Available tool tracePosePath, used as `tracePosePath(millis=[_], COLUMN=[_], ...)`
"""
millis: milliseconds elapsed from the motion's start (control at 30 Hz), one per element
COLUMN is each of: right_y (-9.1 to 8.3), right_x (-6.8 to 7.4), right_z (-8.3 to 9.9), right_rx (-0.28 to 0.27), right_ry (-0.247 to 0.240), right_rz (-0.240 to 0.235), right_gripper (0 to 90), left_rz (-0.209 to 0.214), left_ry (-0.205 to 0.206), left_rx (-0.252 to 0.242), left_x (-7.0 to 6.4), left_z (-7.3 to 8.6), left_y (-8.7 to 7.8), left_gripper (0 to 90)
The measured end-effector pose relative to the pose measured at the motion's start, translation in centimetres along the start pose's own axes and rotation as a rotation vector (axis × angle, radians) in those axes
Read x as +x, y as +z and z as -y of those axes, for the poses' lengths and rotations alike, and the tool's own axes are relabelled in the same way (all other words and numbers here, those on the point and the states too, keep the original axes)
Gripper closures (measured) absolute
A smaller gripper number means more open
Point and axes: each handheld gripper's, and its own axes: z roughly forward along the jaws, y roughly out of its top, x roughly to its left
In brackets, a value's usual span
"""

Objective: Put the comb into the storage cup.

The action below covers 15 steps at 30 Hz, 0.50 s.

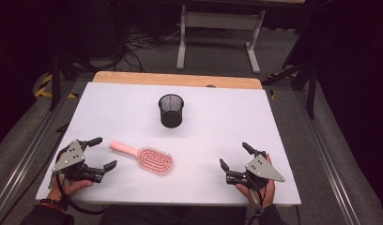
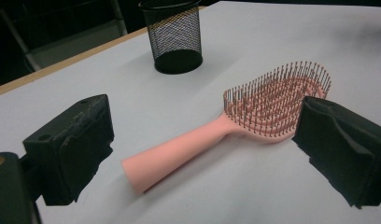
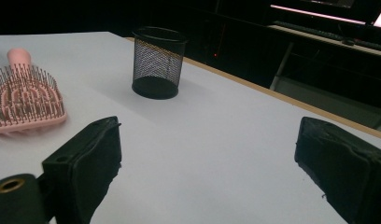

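Observation:
A pink hairbrush (image 1: 147, 157) lies bristles up on the white table (image 1: 218, 112), handle toward the left. In the left gripper view the hairbrush (image 2: 235, 126) rests just ahead of the jaws, handle end nearest. A black mesh cup (image 1: 171, 110) stands upright behind it, at mid-table. My left gripper (image 1: 102, 152) is open at the front left, a short way left of the brush handle, holding nothing. At the front right my right gripper (image 1: 235, 155) is open and empty, well apart from the brush. The right gripper view has the mesh cup (image 3: 158, 63) and the brush head (image 3: 25, 100).
A wooden strip (image 1: 178, 79) edges the table's far side. Beyond it on the floor stand a white table frame (image 1: 218, 33), cables and dark stands. A person's hands (image 1: 70, 187) hold both grippers at the near edge.

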Motion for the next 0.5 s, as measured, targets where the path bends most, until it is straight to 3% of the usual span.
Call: tracePosePath(millis=[267, 500], right_y=[-0.4, 0.44], right_x=[-0.13, -0.23], right_z=[-0.1, -0.21], right_rx=[-0.003, 0.015], right_ry=[0.003, -0.001], right_rz=[0.007, -0.033], right_gripper=[8.4, 8.4], left_rz=[0.002, 0.014], left_ry=[0.002, -0.007], left_rx=[0.011, 0.027], left_x=[-0.06, -0.17], left_z=[0.04, 0.25], left_y=[0.12, -0.4], left_gripper=[5.8, 5.9])
